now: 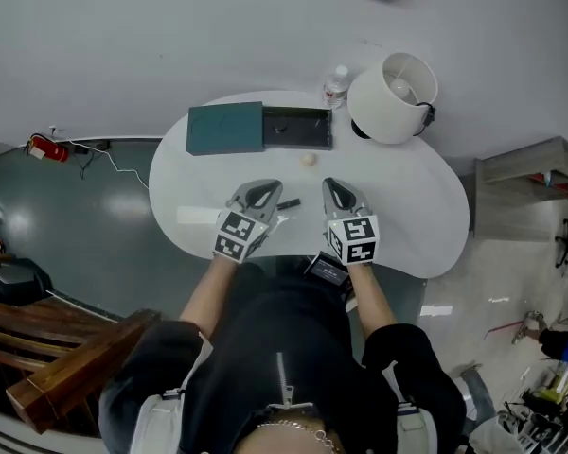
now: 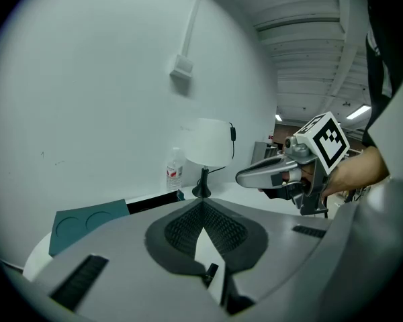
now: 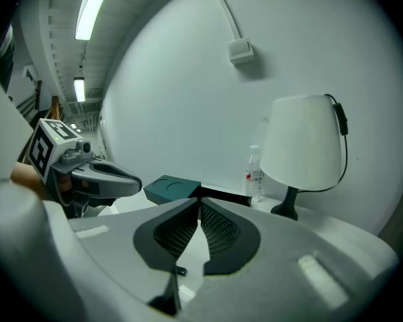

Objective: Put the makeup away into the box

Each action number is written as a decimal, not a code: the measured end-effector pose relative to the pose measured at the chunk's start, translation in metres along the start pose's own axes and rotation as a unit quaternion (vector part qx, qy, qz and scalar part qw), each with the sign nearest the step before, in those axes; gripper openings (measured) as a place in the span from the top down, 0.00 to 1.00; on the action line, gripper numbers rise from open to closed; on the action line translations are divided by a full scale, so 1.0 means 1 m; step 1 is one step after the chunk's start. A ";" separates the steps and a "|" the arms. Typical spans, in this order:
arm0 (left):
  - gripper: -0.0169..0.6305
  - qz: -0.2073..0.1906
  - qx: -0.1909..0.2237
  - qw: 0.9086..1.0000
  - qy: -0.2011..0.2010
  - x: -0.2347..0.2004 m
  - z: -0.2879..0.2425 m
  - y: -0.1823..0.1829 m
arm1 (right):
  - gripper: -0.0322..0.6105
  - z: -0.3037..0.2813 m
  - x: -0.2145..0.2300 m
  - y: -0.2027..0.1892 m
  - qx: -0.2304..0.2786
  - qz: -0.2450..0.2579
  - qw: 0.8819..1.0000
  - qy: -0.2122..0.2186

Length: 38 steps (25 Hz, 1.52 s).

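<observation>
Nearest the person, a flat dark device (image 1: 328,270) sits at the bench's (image 1: 426,216) front edge, just behind the right tool's marker cube. Both tools are held over the front half of the white bench, side by side and a little apart, pointing toward the wall (image 1: 170,36).

The left tool (image 2: 201,206) has its jaws brought together at the tips and grips nothing. The right tool (image 3: 199,203) is likewise closed and empty, with only a hairline gap showing between its pads.

Between the two tools a small dark stick (image 1: 289,203) lies flat on the bench, close to the left tool's tip and touched by neither. Farther out, a pale round piece (image 1: 309,160) rests by itself in the open, between the tools and the box.

The box (image 1: 298,128) stands open near the bench's far edge, its interior dark. Its teal lid (image 1: 225,128) lies against the box's left end and shows two round recesses on top.

Right of the box stands a clear bottle (image 1: 335,85) with a red label. Beside it is a lamp (image 1: 393,97) with a white shade, right at the wall.
</observation>
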<state>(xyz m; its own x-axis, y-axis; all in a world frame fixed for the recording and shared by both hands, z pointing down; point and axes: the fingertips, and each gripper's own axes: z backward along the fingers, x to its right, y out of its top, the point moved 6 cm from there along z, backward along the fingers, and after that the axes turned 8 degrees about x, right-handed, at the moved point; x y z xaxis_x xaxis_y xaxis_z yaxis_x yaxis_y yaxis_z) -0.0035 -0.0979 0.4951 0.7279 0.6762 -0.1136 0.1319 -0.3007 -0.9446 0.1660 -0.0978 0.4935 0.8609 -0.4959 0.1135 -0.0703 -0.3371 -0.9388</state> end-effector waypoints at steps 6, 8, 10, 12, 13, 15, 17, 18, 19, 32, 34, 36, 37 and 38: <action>0.96 -0.002 -0.013 1.000 0.004 -0.008 -0.016 0.004 | 0.94 -0.020 0.011 0.001 -0.010 -0.001 1.000 0.015; 0.96 -0.004 -0.014 1.000 0.002 -0.012 -0.018 0.006 | 0.94 -0.026 0.011 0.001 -0.010 0.002 1.000 0.015; 0.96 -0.005 -0.017 1.000 -0.003 -0.017 -0.018 0.006 | 0.94 -0.030 0.009 0.001 -0.011 0.000 1.000 0.010; 0.96 -0.004 -0.019 1.000 -0.011 -0.022 -0.020 0.005 | 0.94 -0.035 0.009 0.003 -0.013 -0.001 1.000 0.003; 0.96 -0.003 -0.020 1.000 -0.014 -0.025 -0.022 0.004 | 0.94 -0.037 0.011 0.004 -0.014 -0.001 1.000 0.000; 0.96 -0.001 -0.021 1.000 -0.019 -0.028 -0.026 0.003 | 0.94 -0.041 0.012 0.005 -0.017 0.000 1.000 -0.005; 0.96 0.001 -0.023 0.999 -0.026 -0.029 -0.030 0.001 | 0.94 -0.043 0.013 0.004 -0.021 0.004 1.000 -0.007; 0.96 0.002 -0.024 0.999 -0.030 -0.030 -0.033 0.001 | 0.93 -0.045 0.014 0.004 -0.023 0.006 1.000 -0.009; 0.96 0.003 -0.025 0.999 -0.034 -0.030 -0.035 0.000 | 0.93 -0.046 0.015 0.003 -0.026 0.009 1.000 -0.010; 0.96 0.018 -0.033 0.999 -0.039 -0.045 -0.046 -0.008 | 0.84 -0.079 0.016 -0.002 -0.082 0.072 0.994 0.017; 0.96 0.022 -0.033 0.999 -0.036 -0.047 -0.046 -0.009 | 0.82 -0.086 0.017 -0.008 -0.096 0.085 0.991 0.027; 0.96 0.026 -0.034 0.999 -0.033 -0.047 -0.046 -0.010 | 0.80 -0.093 0.019 -0.013 -0.111 0.092 0.989 0.034; 0.96 0.027 -0.034 0.999 -0.031 -0.048 -0.046 -0.011 | 0.80 -0.097 0.020 -0.016 -0.117 0.095 0.988 0.036; 0.96 0.028 -0.035 0.999 -0.030 -0.048 -0.046 -0.011 | 0.79 -0.100 0.021 -0.019 -0.122 0.097 0.987 0.038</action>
<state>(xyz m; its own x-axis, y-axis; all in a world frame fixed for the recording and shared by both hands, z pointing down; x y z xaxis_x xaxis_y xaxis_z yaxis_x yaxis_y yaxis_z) -0.0092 -0.1583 0.5254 0.6941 0.6952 -0.1867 0.1397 -0.3845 -0.9125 0.1349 -0.1815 0.5461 0.7794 -0.6259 -0.0270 -0.3574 -0.4088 -0.8397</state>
